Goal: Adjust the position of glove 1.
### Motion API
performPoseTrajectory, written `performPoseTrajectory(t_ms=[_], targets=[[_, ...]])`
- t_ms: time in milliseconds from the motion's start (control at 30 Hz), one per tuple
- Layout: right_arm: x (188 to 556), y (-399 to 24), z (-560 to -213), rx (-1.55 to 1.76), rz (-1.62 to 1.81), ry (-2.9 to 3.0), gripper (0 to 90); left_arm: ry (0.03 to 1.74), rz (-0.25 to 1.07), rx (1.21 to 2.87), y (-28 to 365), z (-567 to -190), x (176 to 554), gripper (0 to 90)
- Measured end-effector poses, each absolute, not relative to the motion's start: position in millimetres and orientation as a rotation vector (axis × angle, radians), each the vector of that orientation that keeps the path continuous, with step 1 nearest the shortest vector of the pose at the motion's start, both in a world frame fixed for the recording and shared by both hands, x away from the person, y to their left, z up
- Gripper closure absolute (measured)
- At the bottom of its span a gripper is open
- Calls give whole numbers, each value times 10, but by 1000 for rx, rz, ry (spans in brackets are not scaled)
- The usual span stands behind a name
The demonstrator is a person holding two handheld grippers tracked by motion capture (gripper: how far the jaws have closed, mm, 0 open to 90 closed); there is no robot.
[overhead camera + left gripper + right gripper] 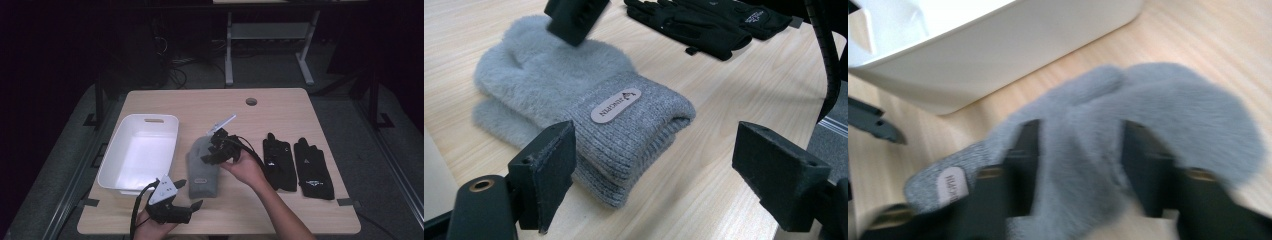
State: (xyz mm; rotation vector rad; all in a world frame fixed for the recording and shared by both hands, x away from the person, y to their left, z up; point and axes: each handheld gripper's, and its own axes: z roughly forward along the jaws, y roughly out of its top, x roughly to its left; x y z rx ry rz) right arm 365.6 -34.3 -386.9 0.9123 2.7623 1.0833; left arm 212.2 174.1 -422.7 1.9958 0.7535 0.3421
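A pair of grey fluffy mittens lies stacked on the wooden table, its cuff with an oval label towards the front edge. My right gripper hangs tilted down over the mittens' fluffy end. In the right gripper view its jaws stand partly apart and straddle the grey fur; I see no squeeze on it. My left gripper rests near the front edge, open, and its jaws point at the cuff from a short way off with nothing between them.
A white plastic bin stands just left of the mittens, close to my right gripper's side. Two black gloves lie flat to the right. A round cable hole sits at the table's back.
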Motion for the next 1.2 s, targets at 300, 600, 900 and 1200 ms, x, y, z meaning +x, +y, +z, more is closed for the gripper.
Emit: performPoseTrajectory(t_ms=[300,600,900,1200], targets=[[3722,-198,-4020,903,982,2765,739,757,338,1998,1745,-4226,2135,176],[3744,-134,-4101,896,950,2776,753,754,338,2008,1729,-4225,2142,176],[3713,-40,-4231,815,863,2769,751,754,336,2011,1723,-4225,2145,176],[3723,-72,-4210,833,887,2769,682,757,330,2022,1694,-4232,2165,179]])
